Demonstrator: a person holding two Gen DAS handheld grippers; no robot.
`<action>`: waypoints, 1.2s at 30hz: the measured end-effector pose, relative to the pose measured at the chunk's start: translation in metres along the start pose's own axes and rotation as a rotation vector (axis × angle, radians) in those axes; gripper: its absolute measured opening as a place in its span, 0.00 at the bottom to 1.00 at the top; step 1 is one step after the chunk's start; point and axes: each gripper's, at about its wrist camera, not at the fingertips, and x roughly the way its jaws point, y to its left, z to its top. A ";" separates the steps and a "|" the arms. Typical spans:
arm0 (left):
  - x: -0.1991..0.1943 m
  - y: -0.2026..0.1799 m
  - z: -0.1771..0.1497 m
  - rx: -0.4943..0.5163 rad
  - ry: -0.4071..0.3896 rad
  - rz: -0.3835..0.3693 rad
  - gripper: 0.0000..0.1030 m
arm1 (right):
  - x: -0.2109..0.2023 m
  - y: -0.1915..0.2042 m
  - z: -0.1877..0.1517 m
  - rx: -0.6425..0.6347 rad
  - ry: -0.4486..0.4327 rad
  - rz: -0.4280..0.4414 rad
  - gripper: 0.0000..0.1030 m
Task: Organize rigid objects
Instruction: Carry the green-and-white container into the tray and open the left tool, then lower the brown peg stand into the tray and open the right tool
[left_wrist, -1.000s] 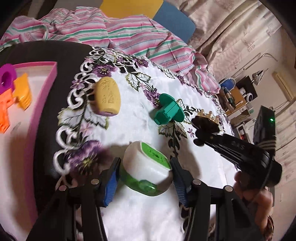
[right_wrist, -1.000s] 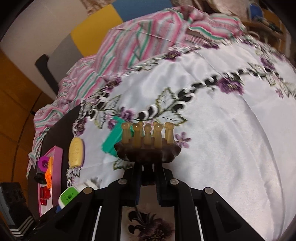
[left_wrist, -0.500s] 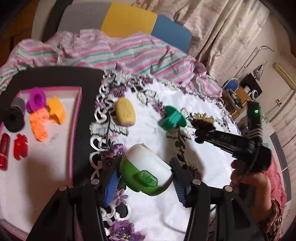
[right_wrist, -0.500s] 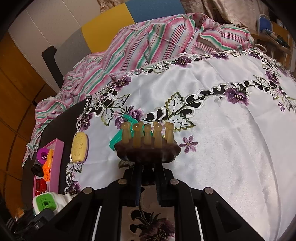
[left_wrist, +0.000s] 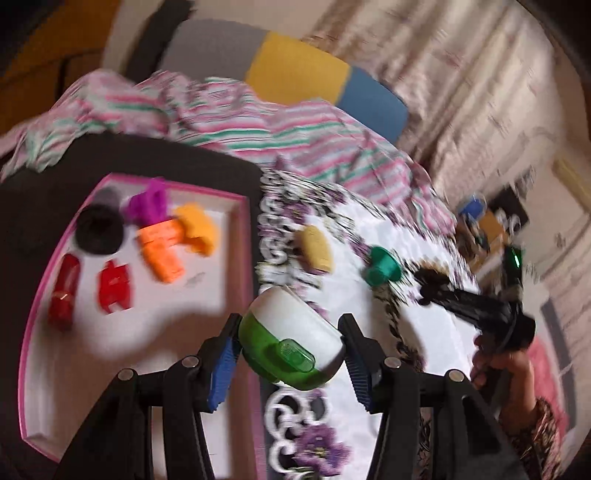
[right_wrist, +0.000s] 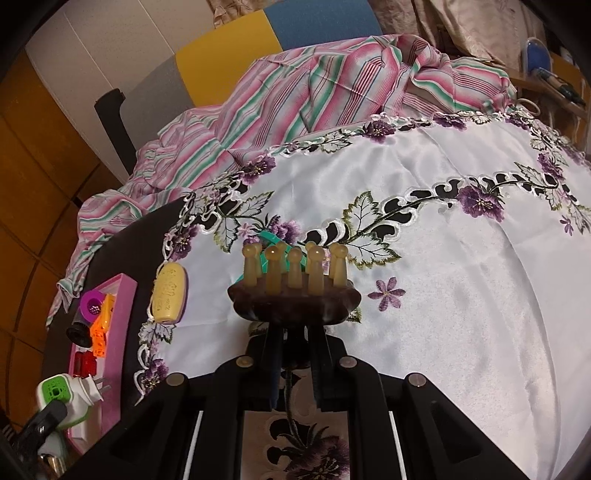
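My left gripper (left_wrist: 288, 365) is shut on a white and green plug-in device (left_wrist: 291, 339), held in the air over the right rim of the pink tray (left_wrist: 247, 258). The device (right_wrist: 70, 397) also shows at the lower left of the right wrist view, prongs out. My right gripper (right_wrist: 293, 354) is shut on the stem of a dark wooden massager (right_wrist: 295, 295) with several amber knobs, above the white embroidered cloth (right_wrist: 461, 295). A yellow oval piece (left_wrist: 317, 247) and a teal clip (left_wrist: 382, 267) lie on the cloth. The left wrist view is blurred.
The pink tray holds red, orange, purple and black small items (left_wrist: 162, 251). A striped pink garment (right_wrist: 314, 92) is bunched at the table's far edge, with a grey, yellow and blue chair back (left_wrist: 295, 77) behind it. A hand (left_wrist: 506, 373) holds the right gripper's handle.
My left gripper has carried the green and white device up off the cloth and leftward to the tray's edge. The right gripper and massager stay nearly still.
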 end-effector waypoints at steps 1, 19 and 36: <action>-0.002 0.010 0.001 -0.029 -0.001 -0.007 0.52 | -0.001 0.000 0.000 0.002 -0.001 0.003 0.13; -0.014 0.084 -0.007 -0.204 0.017 0.032 0.53 | -0.011 0.019 -0.002 -0.088 -0.057 0.006 0.13; -0.048 0.074 -0.033 -0.050 0.007 0.066 0.53 | -0.009 0.157 -0.044 -0.299 0.040 0.225 0.13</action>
